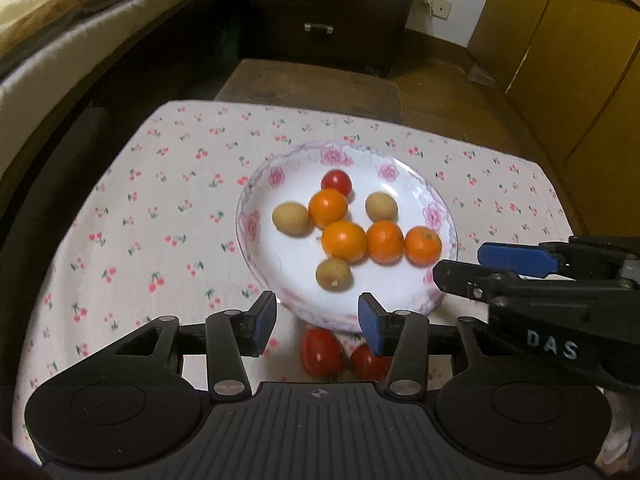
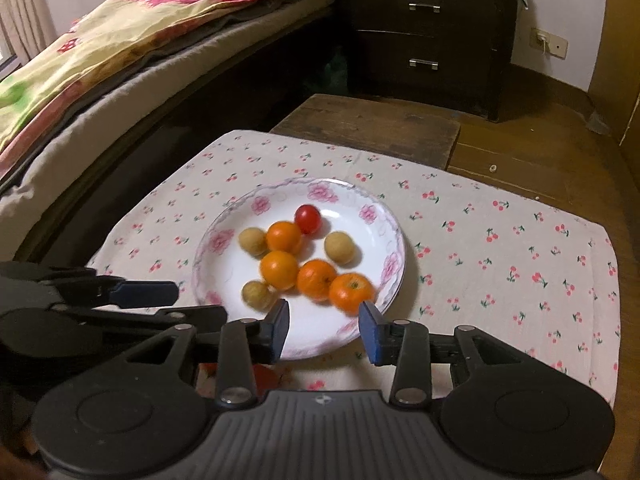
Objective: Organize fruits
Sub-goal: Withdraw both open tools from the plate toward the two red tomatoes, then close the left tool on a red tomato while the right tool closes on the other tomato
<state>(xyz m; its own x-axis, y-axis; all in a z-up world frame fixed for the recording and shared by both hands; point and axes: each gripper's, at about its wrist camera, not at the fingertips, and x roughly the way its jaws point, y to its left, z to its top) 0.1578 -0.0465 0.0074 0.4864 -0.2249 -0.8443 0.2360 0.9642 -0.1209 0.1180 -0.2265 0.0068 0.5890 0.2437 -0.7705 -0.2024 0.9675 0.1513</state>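
Both tools point steeply down at a white plate [image 1: 434,216] with pink flowers on its rim, which sits on a surface covered by a cherry-print cloth [image 1: 168,184]. The left hand-held gripper [image 1: 318,322] hangs over the plate's near rim with its blue pads standing apart and nothing between them. Just below that rim, on the cloth, lie two red tomatoes [image 1: 322,352], side by side and partly hidden by the gripper's body. The right hand-held gripper [image 2: 324,328] is also held over the near edge of the plate, a little to the right of the left one, its jaws parted with only bare plate showing in the gap; its right pad stands just in front of the nearest orange fruit [image 2: 351,287], and whether they touch cannot be told. In the left wrist view the right tool reaches in from the right edge, its fingers lying beside the plate's right rim. On the plate are four orange fruits, three pale brown round fruits [image 1: 291,219] and one small red tomato [image 1: 337,182] at the far side; the four oranges form a loose chain with neighbours touching. A bed [image 2: 100,52] with a patterned blanket runs along the left, and a dark drawer cabinet [image 2: 428,36] stands beyond.
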